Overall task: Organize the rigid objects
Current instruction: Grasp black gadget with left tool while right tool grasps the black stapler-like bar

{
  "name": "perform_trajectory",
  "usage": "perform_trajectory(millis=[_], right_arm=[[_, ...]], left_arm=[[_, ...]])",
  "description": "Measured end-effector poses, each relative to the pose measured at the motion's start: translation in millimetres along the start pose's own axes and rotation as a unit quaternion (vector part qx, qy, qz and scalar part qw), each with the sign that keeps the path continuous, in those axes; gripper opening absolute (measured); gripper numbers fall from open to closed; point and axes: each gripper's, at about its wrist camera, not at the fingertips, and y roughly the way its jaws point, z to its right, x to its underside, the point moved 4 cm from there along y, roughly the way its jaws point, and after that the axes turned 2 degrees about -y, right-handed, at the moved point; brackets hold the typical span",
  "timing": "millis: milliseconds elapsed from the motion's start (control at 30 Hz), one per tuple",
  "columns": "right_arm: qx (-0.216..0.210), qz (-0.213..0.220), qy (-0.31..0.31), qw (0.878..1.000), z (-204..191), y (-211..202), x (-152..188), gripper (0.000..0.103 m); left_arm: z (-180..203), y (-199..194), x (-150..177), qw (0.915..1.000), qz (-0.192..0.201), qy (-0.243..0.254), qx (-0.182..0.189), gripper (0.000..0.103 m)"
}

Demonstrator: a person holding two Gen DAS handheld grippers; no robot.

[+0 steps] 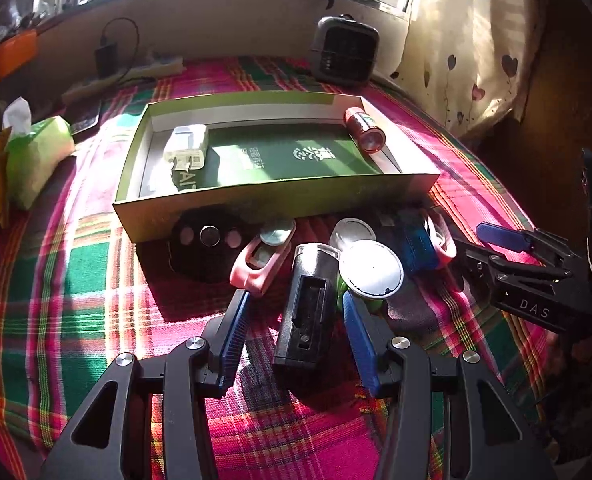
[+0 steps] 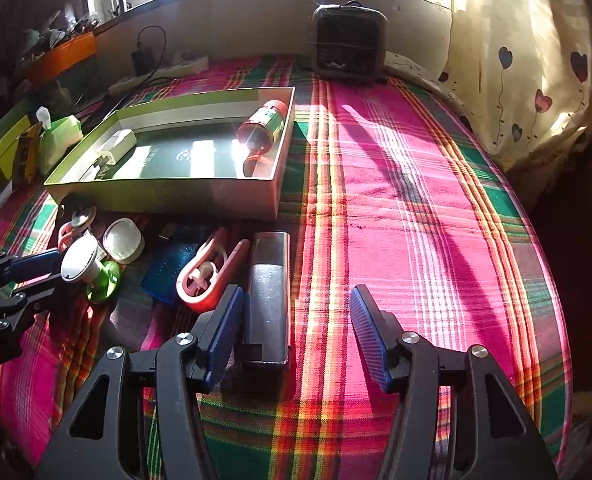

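Left gripper (image 1: 295, 297): jaws apart, straddling the black block (image 1: 308, 304) just in front of the box (image 1: 272, 196). Pads clear of both its sides, so nothing clamped yet. Probably lined up along the block's length so as to close across its narrow width.

Right gripper (image 2: 296, 292): also apart, empty, low over the cloth (image 2: 396, 200) in front of the box's right corner. Grey bar (image 2: 268, 292) between the jaws, hard by one pad, not pinched. Likely waiting its turn, or set for that bar.

Box: open, shallow, green-walled, dark green floor. Inside, at the left end, a white charger (image 1: 186, 146) lying flat. At the right end, a red bottle (image 1: 366, 130) on its side against the wall, probably laid there so as not to roll. Middle of the floor bare, room for more.

Not yet boxed, crowded along the front wall: round black gadget (image 1: 206, 236), pink holder (image 1: 262, 256), white disc (image 1: 370, 268) on a green foot, white lid (image 1: 354, 232), blue card (image 1: 416, 244). Judged early in the sorting: two pieces in, most out.
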Motion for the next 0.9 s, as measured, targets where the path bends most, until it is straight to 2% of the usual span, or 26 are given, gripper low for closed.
perform_trajectory(millis=[167, 233, 433, 667, 900], right_arm=[[-0.005, 0.001, -0.001, 1.0, 0.8, 0.4, -1.0, 0.055], [-0.007, 0.002, -0.002, 1.0, 1.0, 0.0, -1.3, 0.045], [-0.013, 0.005, -0.008, 1.0, -2.7, -1.2, -1.7, 0.03], [-0.017, 0.006, -0.004, 1.0, -1.2, -1.6, -1.2, 0.024], [-0.016, 0.006, -0.004, 1.0, -1.3, -1.9, -1.1, 0.024]], left_arm=[[1.2, 1.8, -1.4, 1.0, 0.002, 0.004, -0.007, 0.047], [2.2, 2.9, -2.1, 0.9999, 0.003, 0.007, -0.013, 0.047], [4.4, 5.5, -3.6, 0.9995, 0.004, 0.013, -0.028, 0.047], [5.1, 6.1, -3.7, 0.9994, 0.006, 0.014, -0.032, 0.046], [3.1, 4.4, -3.6, 0.9995, 0.006, 0.006, -0.031, 0.038]])
